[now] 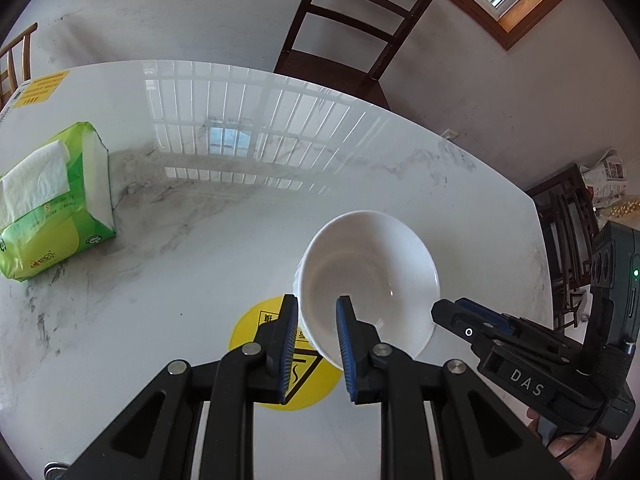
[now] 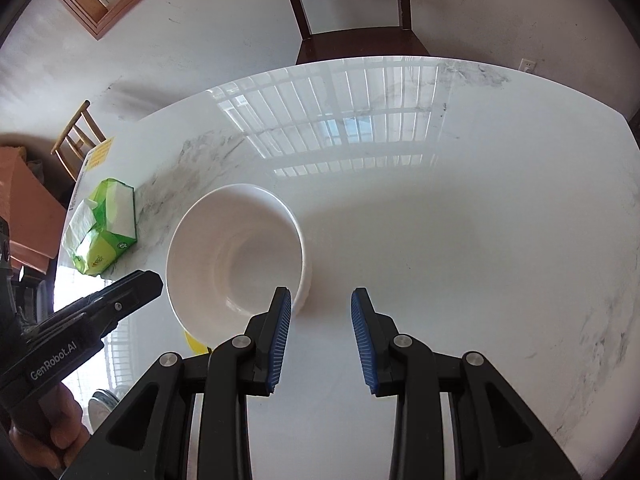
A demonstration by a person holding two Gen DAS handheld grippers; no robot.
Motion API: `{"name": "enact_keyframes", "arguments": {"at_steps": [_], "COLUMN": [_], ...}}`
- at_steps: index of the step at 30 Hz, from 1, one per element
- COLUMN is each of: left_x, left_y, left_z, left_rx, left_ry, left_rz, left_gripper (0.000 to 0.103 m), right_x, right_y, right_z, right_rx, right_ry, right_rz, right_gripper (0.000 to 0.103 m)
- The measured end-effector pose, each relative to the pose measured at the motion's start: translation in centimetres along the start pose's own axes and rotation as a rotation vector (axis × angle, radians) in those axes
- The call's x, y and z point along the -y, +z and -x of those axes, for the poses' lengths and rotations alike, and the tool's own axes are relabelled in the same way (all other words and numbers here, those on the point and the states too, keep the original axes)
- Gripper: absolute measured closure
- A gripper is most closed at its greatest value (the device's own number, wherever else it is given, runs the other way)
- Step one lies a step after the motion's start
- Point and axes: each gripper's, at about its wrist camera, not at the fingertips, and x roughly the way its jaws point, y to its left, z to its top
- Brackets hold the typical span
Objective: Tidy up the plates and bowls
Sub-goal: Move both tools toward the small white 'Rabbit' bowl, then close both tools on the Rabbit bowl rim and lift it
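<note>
Straddling the bowl (image 1: 366,280) rim, the left claw (image 1: 316,332) looks not fully clamped, so the glossy bowl may slip; the right claw (image 2: 322,336) hangs open, empty.

A glossy white marble-patterned tabletop (image 1: 200,240) reflects a barred window. A green plastic pack of white tissues (image 1: 52,204) lies near its left edge, one sheet pulled up from the slot. A round yellow warning sticker (image 1: 256,320) sits flat on the tabletop. A dark brown wooden slat-back chair (image 1: 356,20) stands beyond the far edge, against a white wall. A yellow rectangular label (image 1: 42,88) lies at the far left corner.
</note>
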Motion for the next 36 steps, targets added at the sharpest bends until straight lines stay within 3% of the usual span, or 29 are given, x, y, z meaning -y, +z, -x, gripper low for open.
{"name": "enact_keyframes", "arguments": {"at_steps": [10,12,14,19,36], "left_x": [0.7,0.6,0.6,0.6,3.4], "left_y": [0.5,0.4,0.3,-0.2,-5.8], "left_z": [-2.8,-2.9,-2.8,-2.6,7.5], "left_rx": [-0.03,-0.036,-0.028,-0.049,0.02], "left_ry": [0.064,0.062,0.085,0.074,0.074], "left_rz": [-0.021,-0.012,-0.021,0.005,-0.076], "left_gripper": [0.082,0.082,0.088,0.091,0.091], "right_x": [-0.3,-0.3,-0.3,-0.6,-3.0], "right_y": [0.8,0.8,0.8,0.4,-5.2], "right_z": [-3.4,-3.8,-3.9,-3.0,6.4], "right_rx": [-0.049,-0.053,-0.051,-0.036,0.038], "right_ry": [0.016,0.032,0.051,0.045,0.001], "right_rz": [0.01,0.006,0.001,-0.008,0.038], "right_gripper": [0.074,0.085,0.089,0.09,0.09]}}
